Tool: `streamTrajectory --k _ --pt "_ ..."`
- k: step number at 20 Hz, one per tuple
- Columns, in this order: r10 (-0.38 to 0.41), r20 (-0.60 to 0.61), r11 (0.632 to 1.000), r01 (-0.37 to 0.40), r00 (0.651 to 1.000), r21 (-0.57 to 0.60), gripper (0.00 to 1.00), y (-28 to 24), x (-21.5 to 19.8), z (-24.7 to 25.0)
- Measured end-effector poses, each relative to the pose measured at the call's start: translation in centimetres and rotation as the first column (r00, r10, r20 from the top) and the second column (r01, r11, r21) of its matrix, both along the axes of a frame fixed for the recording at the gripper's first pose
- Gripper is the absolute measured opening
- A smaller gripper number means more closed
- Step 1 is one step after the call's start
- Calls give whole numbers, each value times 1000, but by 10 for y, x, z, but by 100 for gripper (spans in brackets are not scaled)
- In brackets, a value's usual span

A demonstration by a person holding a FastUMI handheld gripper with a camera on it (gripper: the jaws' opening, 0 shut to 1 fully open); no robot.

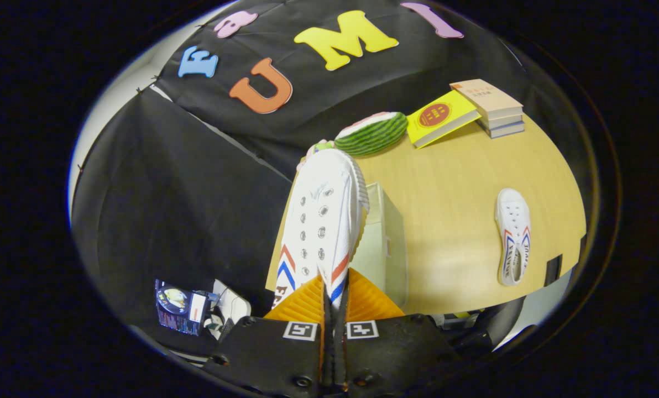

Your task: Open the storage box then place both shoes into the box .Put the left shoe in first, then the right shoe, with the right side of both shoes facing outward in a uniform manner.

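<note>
- I'm working in a staged recording booth: black cloth wall (158,188) hangs behind a wooden table (451,188).
- Props sit there: stacked books (492,108), a toy watermelon slice (372,132).

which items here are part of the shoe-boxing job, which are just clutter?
Job:
- white canvas shoe with red and blue stripes, pinched between the gripper fingers
- second white canvas shoe lying on the wooden table
- pale storage box behind the held shoe

Clutter:
- watermelon slice toy
- yellow book
- stack of beige books
</note>
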State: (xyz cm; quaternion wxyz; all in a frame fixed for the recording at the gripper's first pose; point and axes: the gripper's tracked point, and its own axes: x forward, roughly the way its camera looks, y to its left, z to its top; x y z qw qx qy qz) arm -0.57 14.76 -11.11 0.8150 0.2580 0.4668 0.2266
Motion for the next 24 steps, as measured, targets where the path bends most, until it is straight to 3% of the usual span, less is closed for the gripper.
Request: streamTrajectory --k 7,14,19,24 --pt "60 -140 998 -58 988 15 6 96 21 -54" --pt "33 -256 999 -33 966 3 7 112 42 -116" --pt "34 -297 999 -41 954 -18 13 121 45 -144" --pt "46 -292 998 -55 955 -24 27 128 47 -152"
